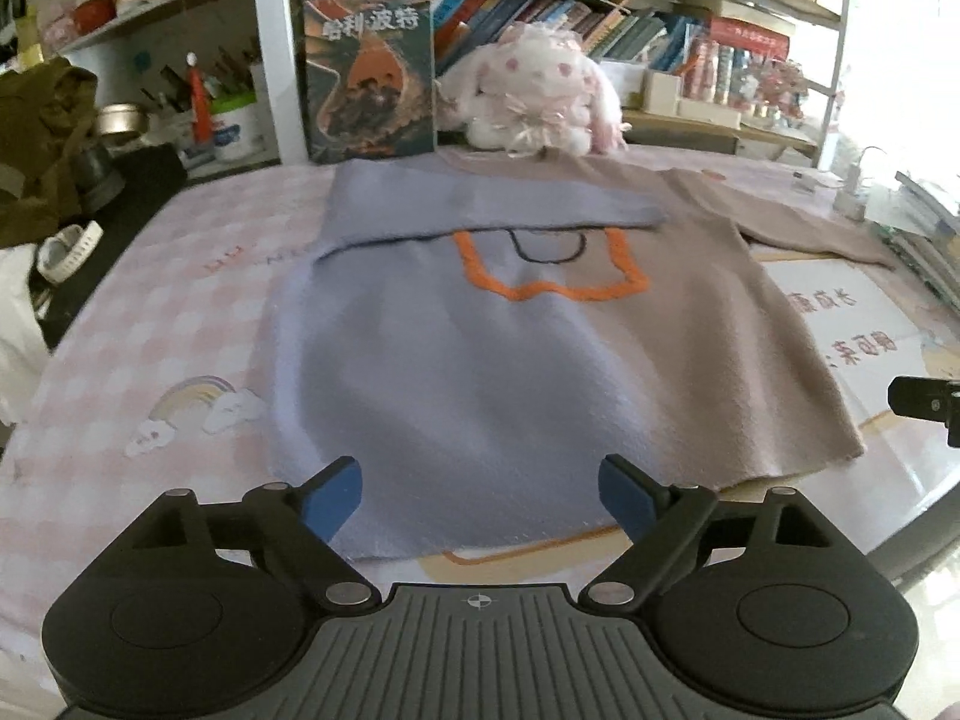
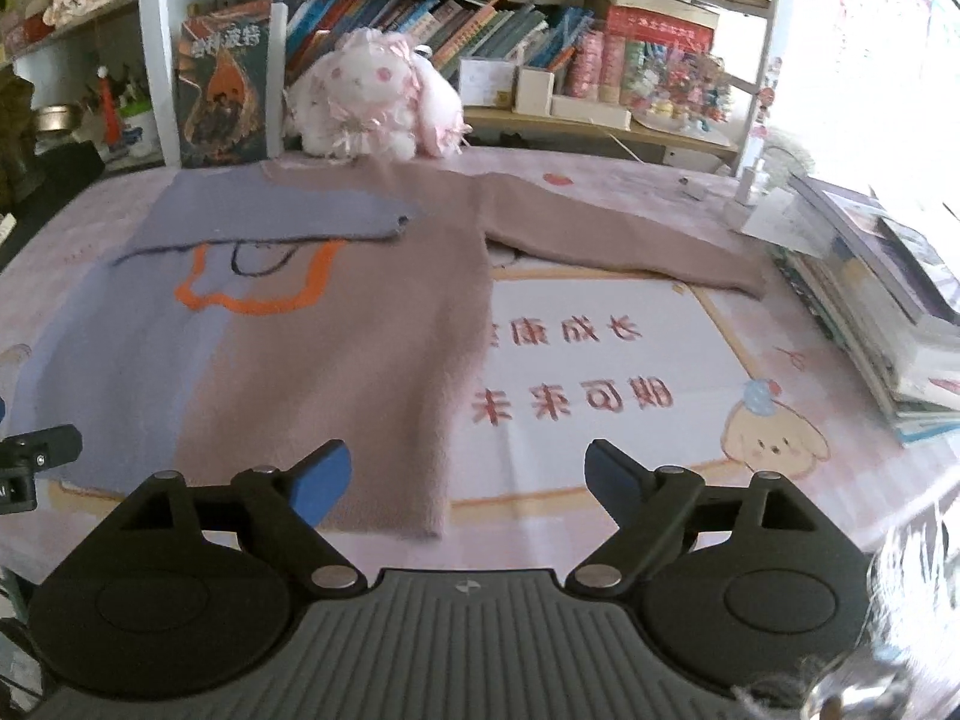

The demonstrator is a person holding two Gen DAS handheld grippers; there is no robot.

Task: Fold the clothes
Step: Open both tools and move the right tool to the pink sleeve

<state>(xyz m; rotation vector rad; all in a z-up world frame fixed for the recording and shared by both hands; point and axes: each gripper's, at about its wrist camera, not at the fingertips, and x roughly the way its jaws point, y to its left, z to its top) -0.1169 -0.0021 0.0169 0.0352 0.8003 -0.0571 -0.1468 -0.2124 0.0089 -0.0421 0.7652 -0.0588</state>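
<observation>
A sweater (image 1: 480, 372), half lavender and half beige with an orange outline on the chest, lies flat on the table; it also shows in the right wrist view (image 2: 312, 360). Its lavender sleeve (image 1: 480, 204) is folded across the chest. The beige sleeve (image 2: 624, 246) stretches out to the right. My left gripper (image 1: 480, 495) is open and empty, just above the sweater's near hem. My right gripper (image 2: 465, 480) is open and empty, over the hem's right corner and the mat.
A pink checked table mat (image 2: 600, 360) with red writing covers the table. A plush bunny (image 2: 372, 96) and an upright book (image 1: 369, 72) stand at the back before bookshelves. Stacked books (image 2: 888, 300) lie at the right edge. Clutter sits at the left (image 1: 48, 144).
</observation>
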